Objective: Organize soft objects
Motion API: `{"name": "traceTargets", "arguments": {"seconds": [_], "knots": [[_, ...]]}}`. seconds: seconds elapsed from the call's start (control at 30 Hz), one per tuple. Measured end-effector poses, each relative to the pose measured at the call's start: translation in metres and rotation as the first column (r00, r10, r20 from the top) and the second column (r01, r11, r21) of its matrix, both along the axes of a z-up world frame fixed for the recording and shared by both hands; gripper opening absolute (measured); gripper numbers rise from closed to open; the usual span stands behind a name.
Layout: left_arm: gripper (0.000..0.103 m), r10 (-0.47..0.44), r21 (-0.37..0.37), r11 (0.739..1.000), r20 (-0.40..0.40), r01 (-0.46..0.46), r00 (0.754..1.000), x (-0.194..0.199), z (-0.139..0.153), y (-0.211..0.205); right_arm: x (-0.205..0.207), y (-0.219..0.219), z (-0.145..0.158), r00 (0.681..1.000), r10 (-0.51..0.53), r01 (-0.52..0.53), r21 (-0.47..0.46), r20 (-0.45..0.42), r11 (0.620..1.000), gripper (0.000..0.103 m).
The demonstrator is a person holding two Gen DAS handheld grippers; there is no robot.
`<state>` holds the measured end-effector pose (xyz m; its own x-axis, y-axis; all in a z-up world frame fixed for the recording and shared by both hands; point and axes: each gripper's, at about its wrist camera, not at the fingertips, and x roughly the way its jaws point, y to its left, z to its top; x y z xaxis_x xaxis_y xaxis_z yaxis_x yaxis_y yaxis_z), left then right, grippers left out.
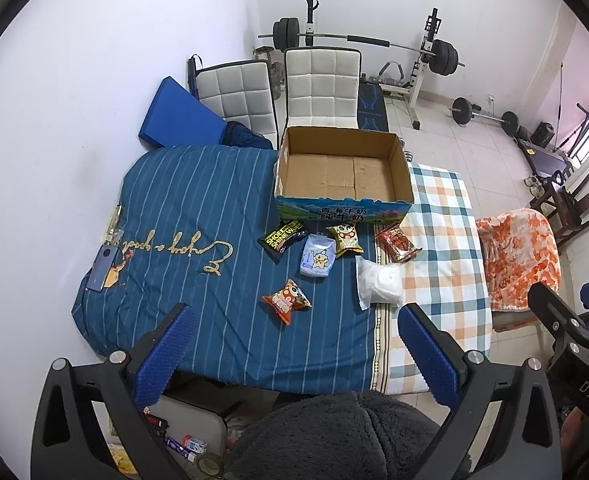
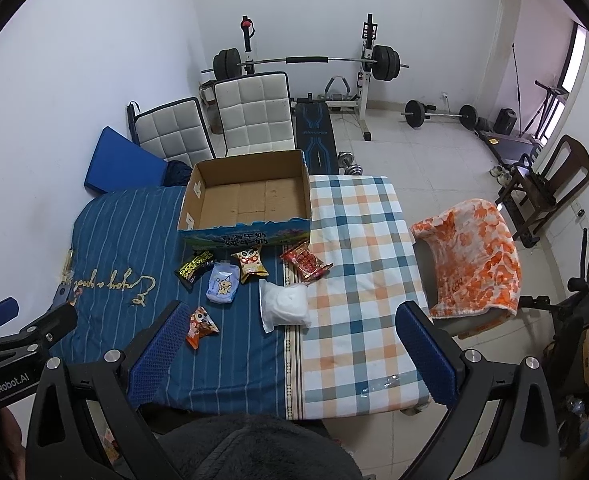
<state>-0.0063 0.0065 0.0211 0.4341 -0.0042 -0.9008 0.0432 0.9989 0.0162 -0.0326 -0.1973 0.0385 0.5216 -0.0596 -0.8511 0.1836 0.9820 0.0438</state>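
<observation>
Start of sort: left gripper & right gripper, jaws spread, nothing held, hover low in frame; six soft packs lie mid-frame before empty cardboard box. Next, prob.: descend, pinch the nearest pack.

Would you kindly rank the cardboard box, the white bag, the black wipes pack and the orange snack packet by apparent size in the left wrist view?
1. cardboard box, by far the largest
2. white bag
3. black wipes pack and orange snack packet: these look alike, and the packet lies nearer the camera, so I won't rank them.

Six soft packets before cardboard box, left hand-held gripper agape.
</observation>
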Motion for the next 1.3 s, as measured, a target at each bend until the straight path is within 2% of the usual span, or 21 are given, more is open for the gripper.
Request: {"name": "traceTargets", "arguments": {"seconds": [0.13, 0.23, 0.4, 0.47, 0.67, 0.73, 0.77, 0.87, 0.97, 1.07, 1.13, 1.2, 1.3], "knots": [[0.103, 0.02, 0.002, 1.0, 0.007, -0.02, 1.0, 0.021, -0.007, 0.0, 0.015, -0.011, -0.015, 1.0, -0.019, 0.019, 0.008, -0.009, 1.0, 0.103], [0.103, 0.054, 0.001, 0.999, 0.008, -0.054, 0.998, 0.039, -0.02, 0.007, 0.03, -0.024, -0.037, 0.999, -0.042, 0.043, 0.008, -0.032, 0.999, 0.103], [0.103, 0.096, 0.028, 0.995, -0.036, -0.095, 0.995, 0.066, -0.061, 0.016, 0.073, -0.046, -0.097, 0.99, -0.067, 0.068, 0.001, -0.124, 0.998, 0.103], [0.103, 0.1, 0.056, 0.994, -0.077, -0.096, 0.992, 0.084, -0.095, 0.019, 0.09, -0.051, -0.127, 0.984, -0.06, 0.062, 0.01, -0.168, 0.998, 0.103], [0.103, 0.088, 0.078, 0.994, -0.236, -0.071, 0.968, 0.116, -0.21, 0.029, 0.148, -0.045, -0.263, 0.931, -0.007, 0.02, 0.031, -0.364, 0.999, 0.103], [0.102, 0.048, 0.08, 0.996, -0.278, -0.026, 0.959, 0.123, -0.245, 0.028, 0.163, -0.037, -0.31, 0.903, 0.027, -0.008, 0.047, -0.429, 0.999, 0.103], [0.101, 0.029, 0.105, 0.994, -0.303, 0.003, 0.953, 0.128, -0.266, 0.027, 0.172, -0.033, -0.335, 0.885, 0.05, -0.026, 0.059, -0.462, 0.998, 0.103], [0.097, -0.039, 0.12, 0.989, -0.372, 0.089, 0.928, 0.138, -0.316, 0.023, 0.184, -0.024, -0.387, 0.845, 0.076, -0.052, 0.06, -0.529, 0.997, 0.103], [0.096, -0.104, 0.132, 0.975, -0.432, 0.177, 0.896, 0.146, -0.357, 0.018, 0.189, -0.019, -0.417, 0.817, 0.082, -0.069, 0.044, -0.571, 0.997, 0.103], [0.095, -0.181, 0.138, 0.948, -0.505, 0.286, 0.844, 0.152, -0.396, 0.009, 0.191, -0.015, -0.438, 0.795, 0.091, -0.085, 0.039, -0.6, 0.996, 0.103], [0.088, -0.223, 0.147, 0.924, -0.543, 0.353, 0.81, 0.152, -0.416, 0.003, 0.191, -0.014, -0.449, 0.783, 0.091, -0.085, 0.039, -0.615, 0.996, 0.103], [0.069, -0.241, 0.148, 0.911, -0.566, 0.385, 0.788, 0.152, -0.429, 0.0, 0.191, -0.014, -0.458, 0.772, 0.085, -0.075, 0.043, -0.63, 0.996, 0.103], [0.047, -0.244, 0.084, 0.929, -0.591, 0.359, 0.769, 0.152, -0.439, 0.001, 0.192, -0.017, -0.472, 0.753, 0.079, -0.051, 0.063, -0.653, 0.997, 0.103]]}}
